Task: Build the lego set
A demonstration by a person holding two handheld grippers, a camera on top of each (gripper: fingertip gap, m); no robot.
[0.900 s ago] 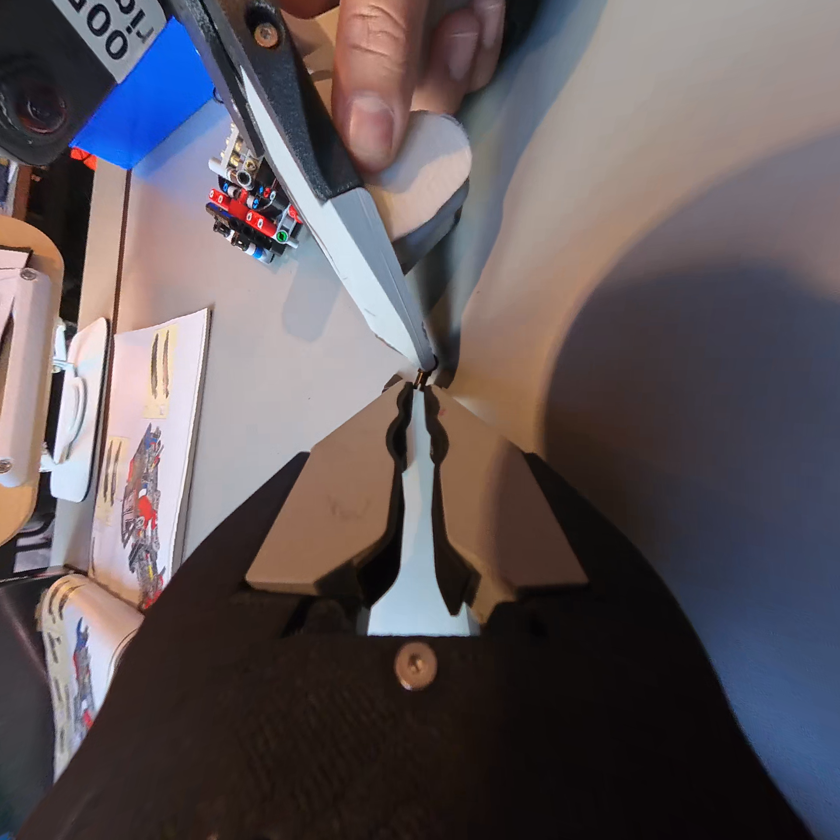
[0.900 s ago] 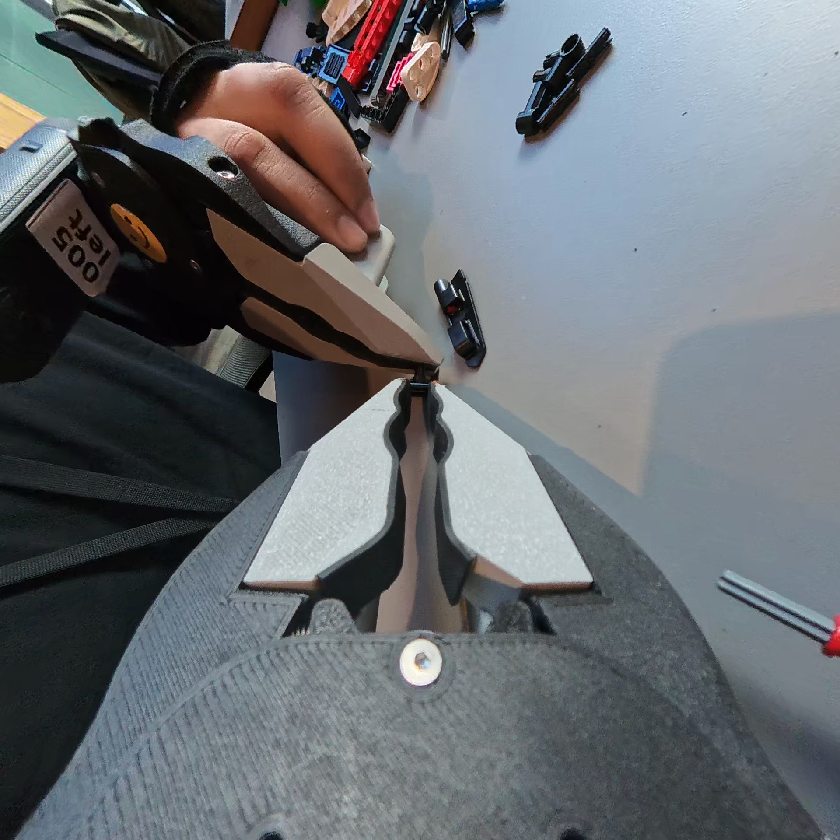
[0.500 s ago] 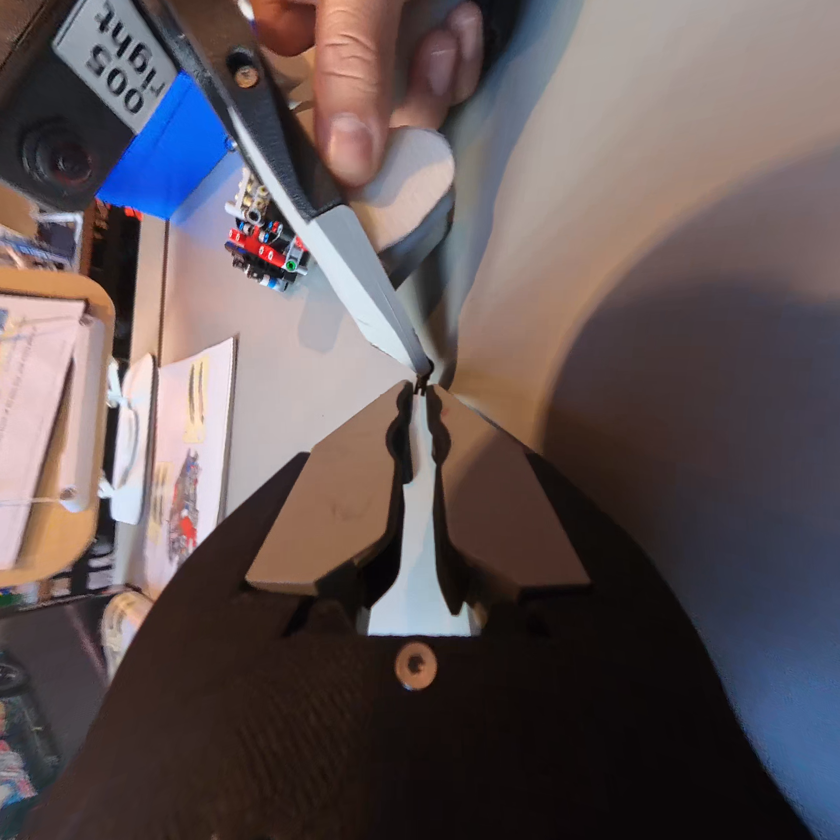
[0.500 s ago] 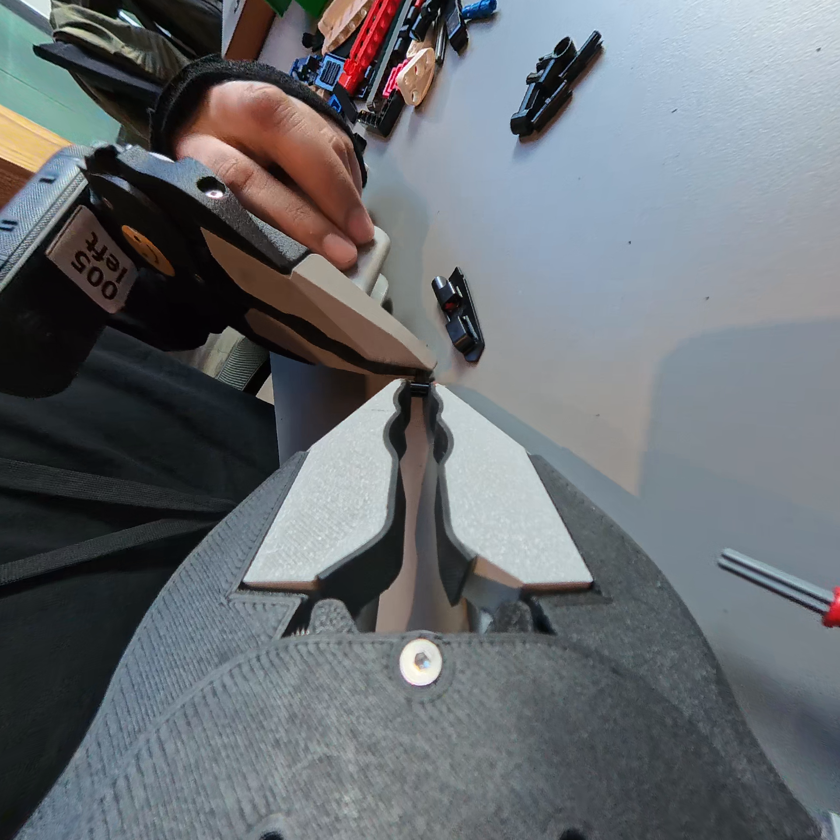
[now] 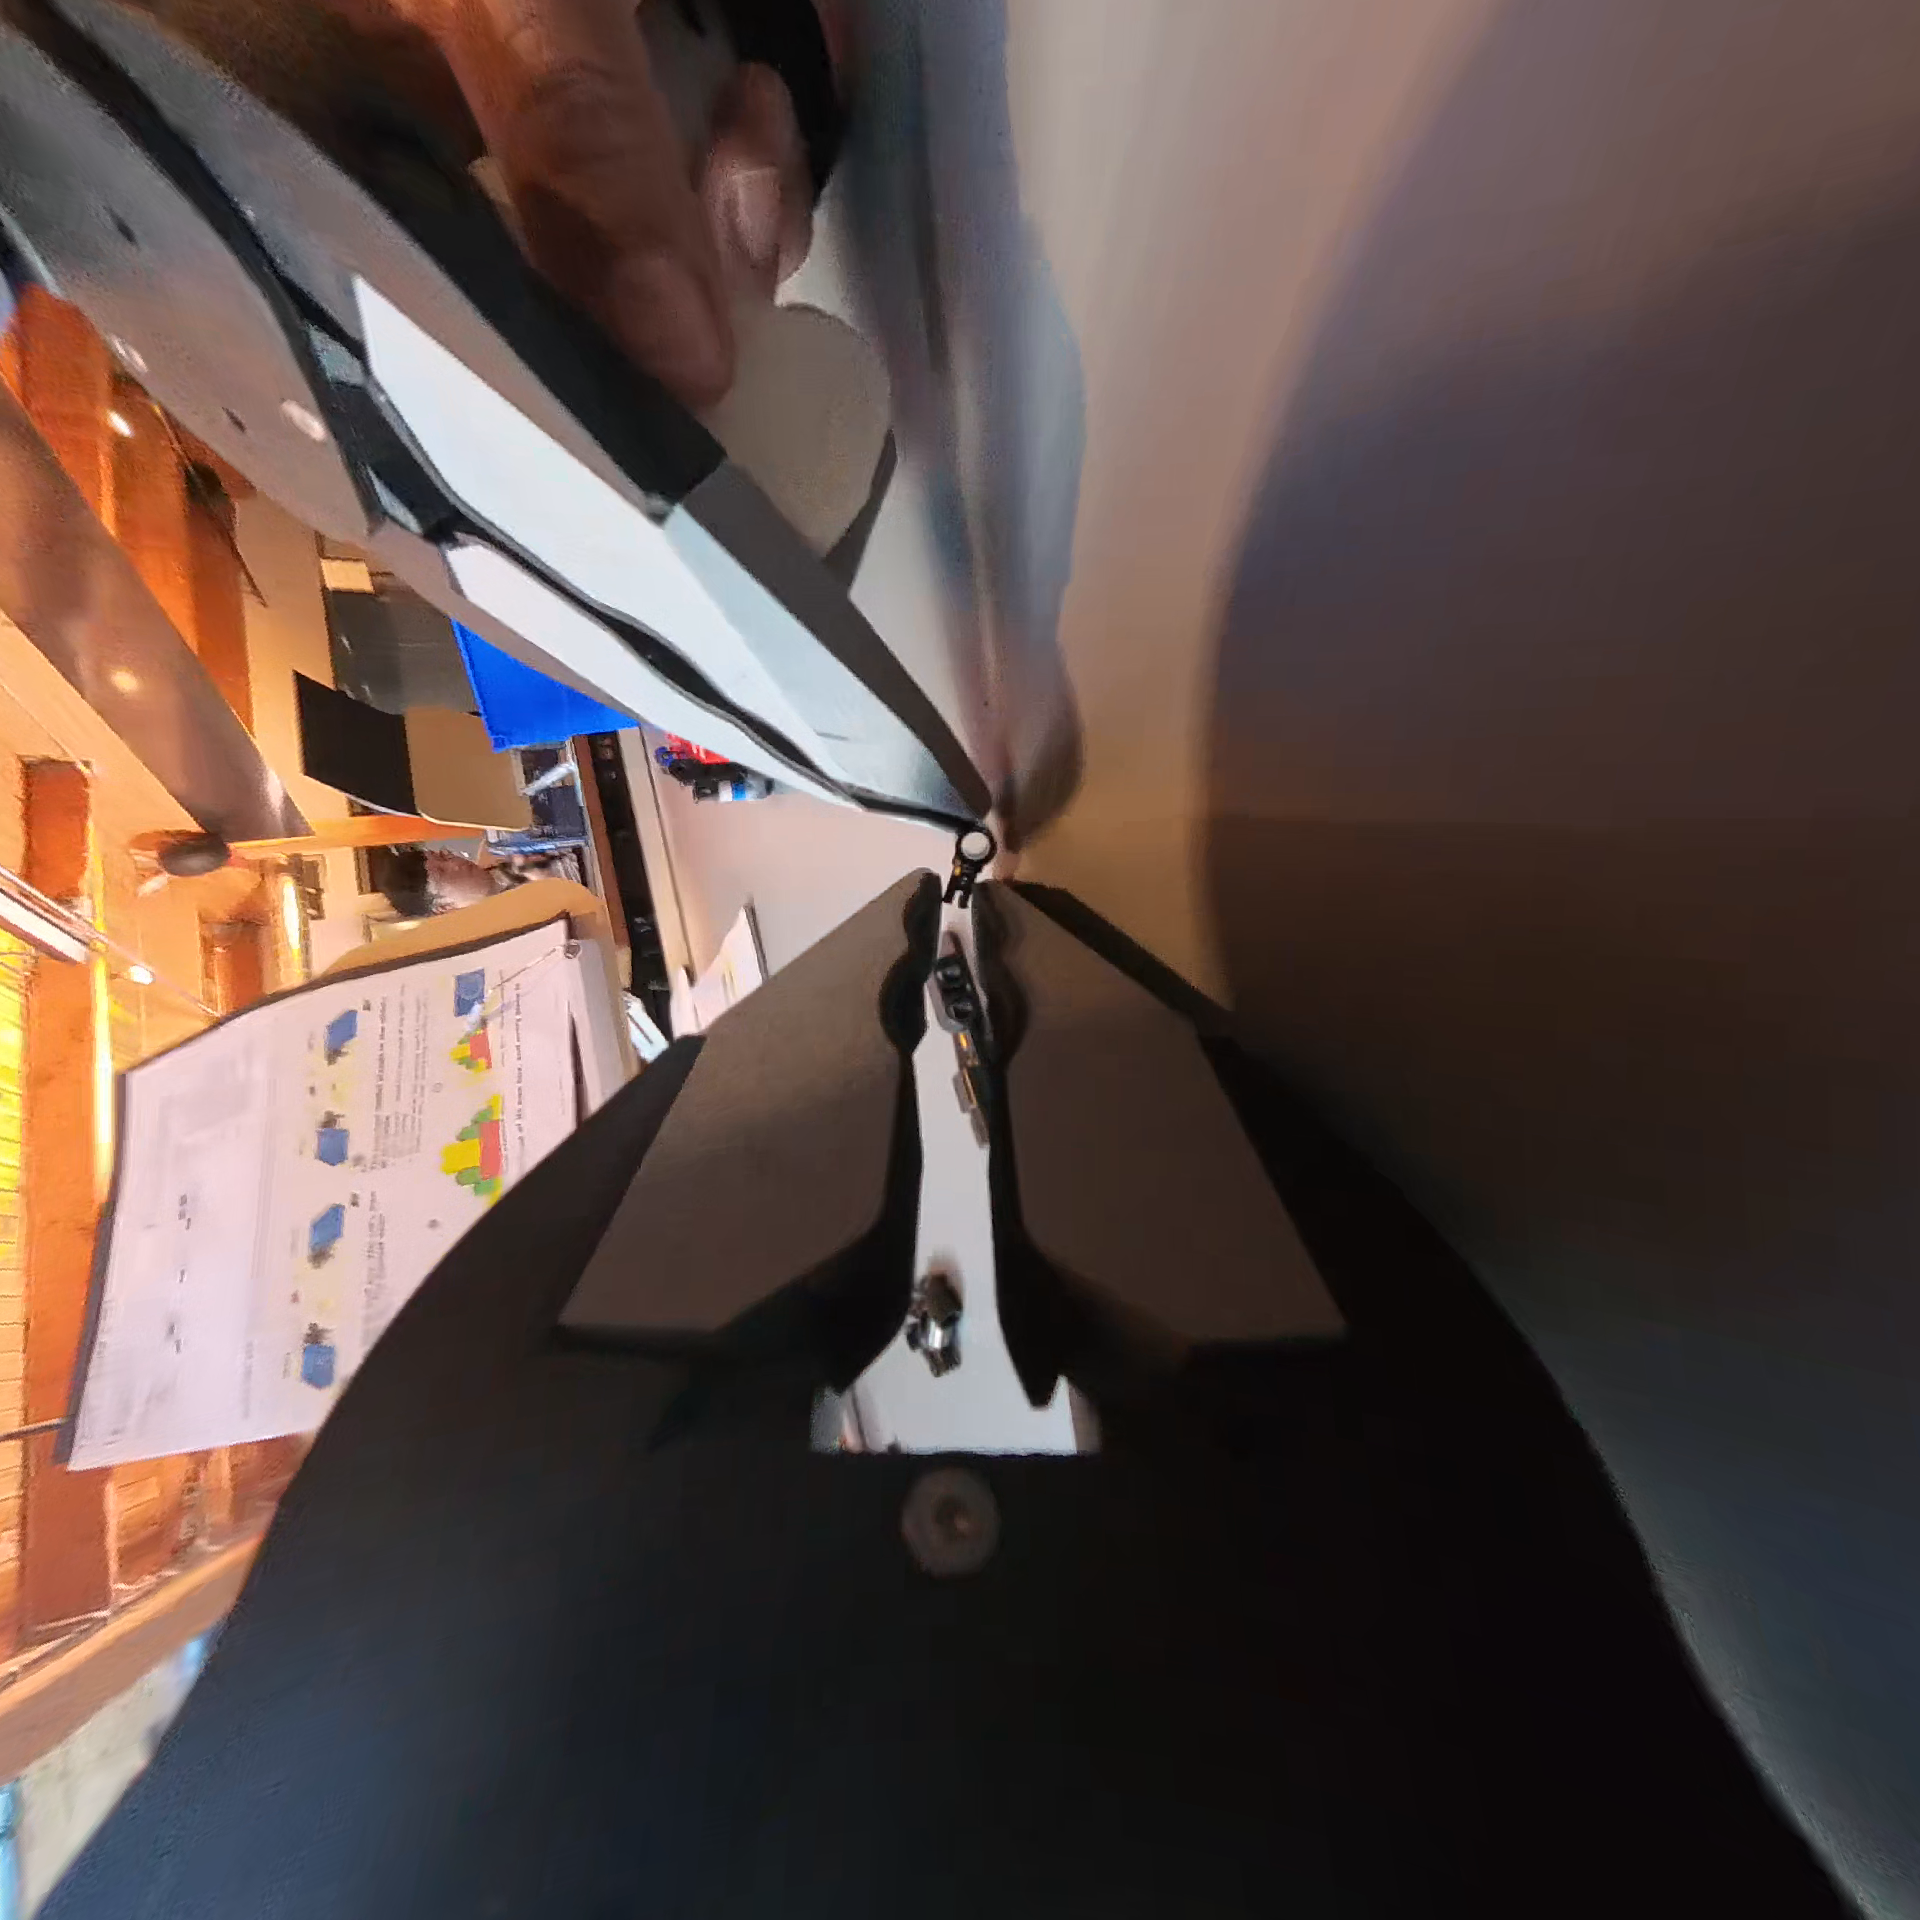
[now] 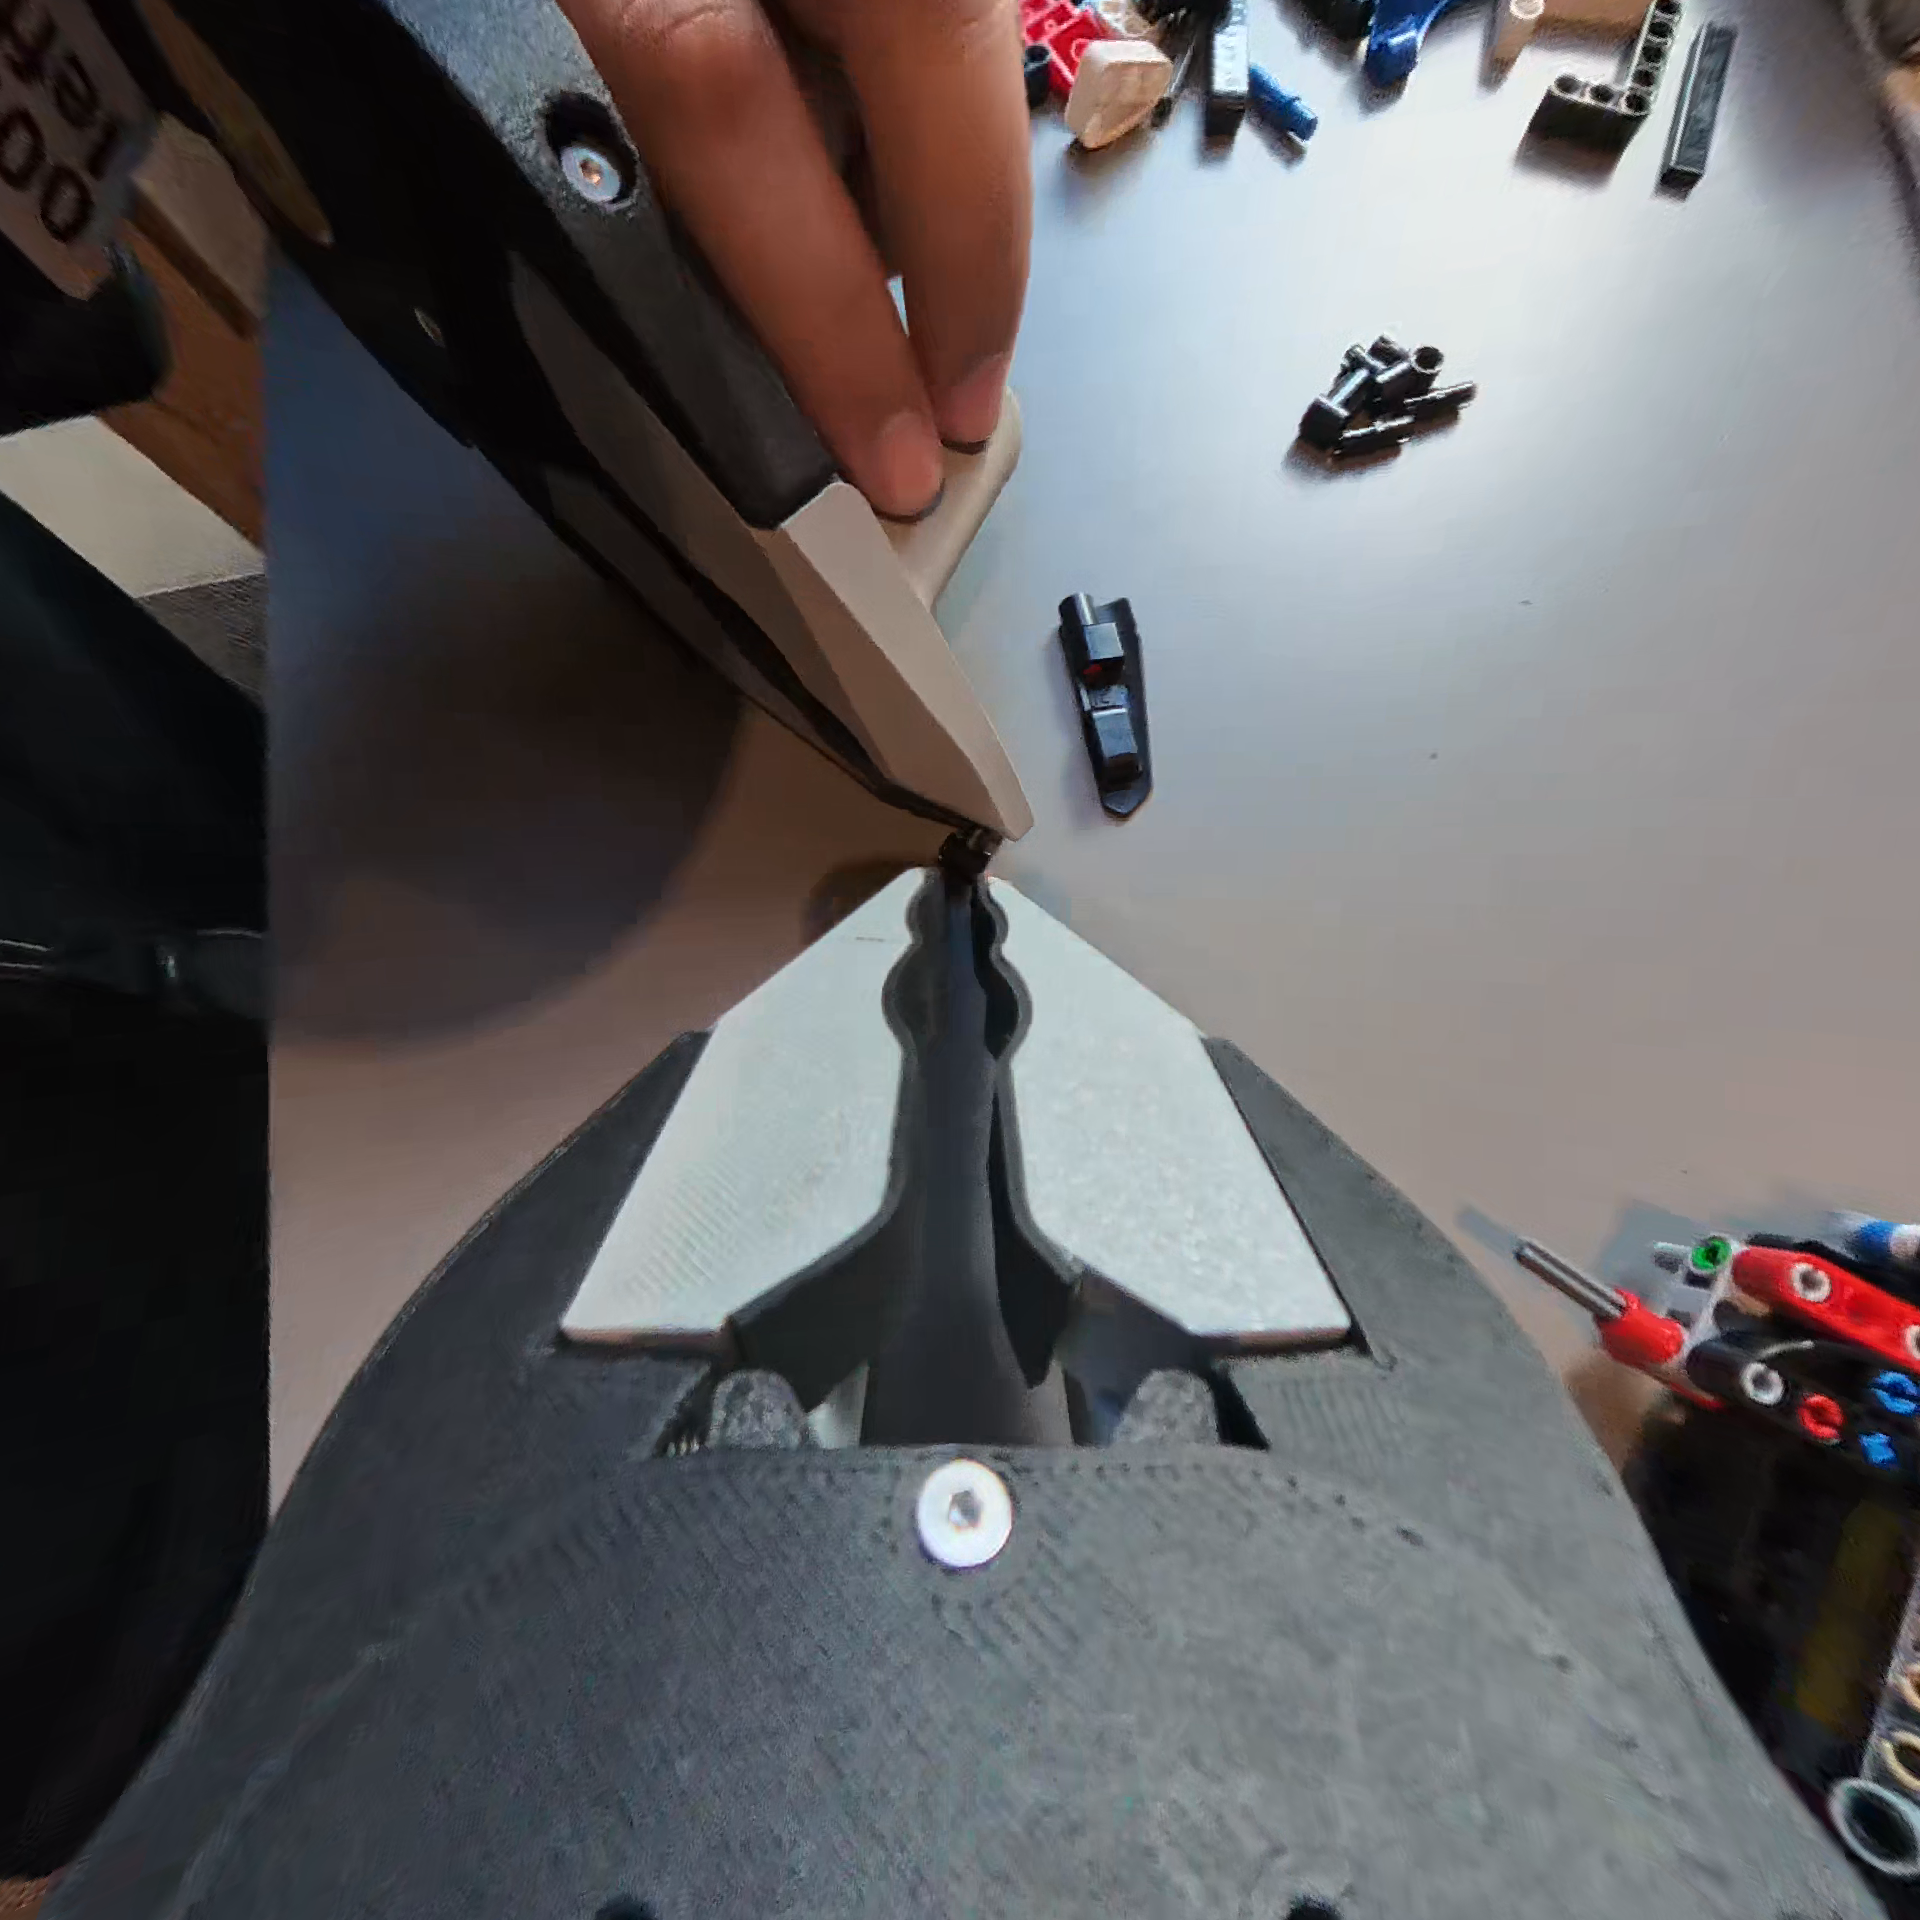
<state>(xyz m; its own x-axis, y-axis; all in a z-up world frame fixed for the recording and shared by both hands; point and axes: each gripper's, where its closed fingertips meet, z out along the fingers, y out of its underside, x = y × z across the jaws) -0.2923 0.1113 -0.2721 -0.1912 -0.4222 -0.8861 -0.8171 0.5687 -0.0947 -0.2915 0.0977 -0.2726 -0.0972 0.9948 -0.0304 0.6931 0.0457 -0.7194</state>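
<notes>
Between the tips in the left wrist view, a small black lego pin (image 5: 968, 871) is clamped by the left gripper (image 5: 961, 902); right gripper (image 5: 961, 821) tips are pinched on its ringed end. Right wrist view: right gripper (image 6: 961, 883) closed on same pin (image 6: 964, 852), left gripper (image 6: 982, 821) meeting it above grey table (image 6: 1455, 831). Black connector piece (image 6: 1103, 696) lies just beside; partly built red-black assy (image 6: 1808, 1340) near rt edge.

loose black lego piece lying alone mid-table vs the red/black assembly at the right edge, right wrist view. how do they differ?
The loose black piece is small, nearly all black with a red spot, and lies alone on the table. The red and black assembly is larger, built of many parts in red, black, blue and green, with a grey axle sticking out, and is cut off by the frame edge. Both rest on the table, clear of either hand-held gripper.
</notes>
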